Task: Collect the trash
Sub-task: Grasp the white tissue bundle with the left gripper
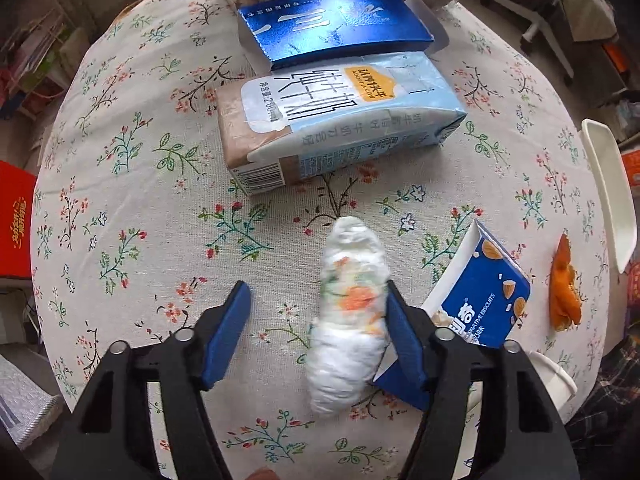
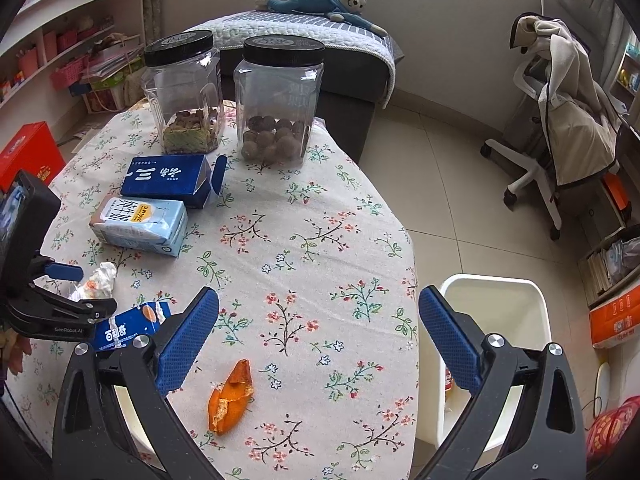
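A crumpled white tissue wad (image 1: 350, 316) with orange and green stains lies on the floral tablecloth (image 1: 160, 200). My left gripper (image 1: 318, 304) is open around it; the wad rests against the right finger, the left finger stands apart. The wad and the left gripper also show in the right wrist view (image 2: 98, 280). An orange peel (image 2: 231, 398) lies on the cloth just in front of my right gripper (image 2: 318, 312), which is open and empty above the table's right edge. A white bin (image 2: 496, 320) stands on the floor beside the table, behind my right finger.
A light-blue milk carton (image 1: 340, 120) and a dark-blue box (image 1: 336, 24) lie beyond the wad. A small blue biscuit box (image 1: 480, 304) lies right of it. Two black-lidded clear jars (image 2: 278, 100) stand at the table's far end. A white office chair (image 2: 560, 140) stands to the right.
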Tool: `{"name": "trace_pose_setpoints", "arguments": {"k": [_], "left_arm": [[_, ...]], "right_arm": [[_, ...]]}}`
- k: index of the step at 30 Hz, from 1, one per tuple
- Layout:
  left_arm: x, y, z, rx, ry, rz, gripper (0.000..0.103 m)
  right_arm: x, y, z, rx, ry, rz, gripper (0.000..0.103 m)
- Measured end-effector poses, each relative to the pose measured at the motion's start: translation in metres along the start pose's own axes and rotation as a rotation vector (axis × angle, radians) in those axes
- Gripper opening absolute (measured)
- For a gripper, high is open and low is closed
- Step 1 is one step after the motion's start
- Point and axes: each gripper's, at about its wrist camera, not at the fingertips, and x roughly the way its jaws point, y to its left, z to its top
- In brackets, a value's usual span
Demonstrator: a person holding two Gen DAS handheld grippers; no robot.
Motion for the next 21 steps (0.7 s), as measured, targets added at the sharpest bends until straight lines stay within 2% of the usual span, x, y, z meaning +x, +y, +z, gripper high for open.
{"name": "trace_pose_setpoints", "arguments": {"k": [1,3,6,10,14,19,21], "left_arm": [[-0.003,0.000,-0.001,-0.001,0.003,-0.024,0.036],[-0.006,-0.001,-0.004,-0.007,0.005,-0.046,0.036],[-0.013,-0.005,-0.012,0.003,-0.007,-0.004,0.036],[-0.043,0.002,-0.019,-0.026,-0.067,-0.011,0.036],[-0.070,0.017,-0.027,-0.065,-0.126,-0.020,0.036],[-0.083,0.041,-0.040,-0.107,-0.146,-0.005,0.036],[-0.081,0.050,-0.042,-0.129,-0.148,-0.002,0.036]], "right_arm": [[0.003,0.002,0.000,-0.002,0.015,0.022,0.096],[0.009,0.011,-0.001,-0.027,0.054,0.067,0.096],[0.019,0.031,-0.006,-0.086,0.107,0.130,0.096],[0.036,0.058,-0.009,-0.132,0.169,0.215,0.096],[0.057,0.065,-0.005,-0.053,0.226,0.249,0.094],[0.082,0.060,-0.008,0.199,0.423,0.456,0.092],[0.085,0.069,-0.009,0.212,0.462,0.449,0.092]]}}
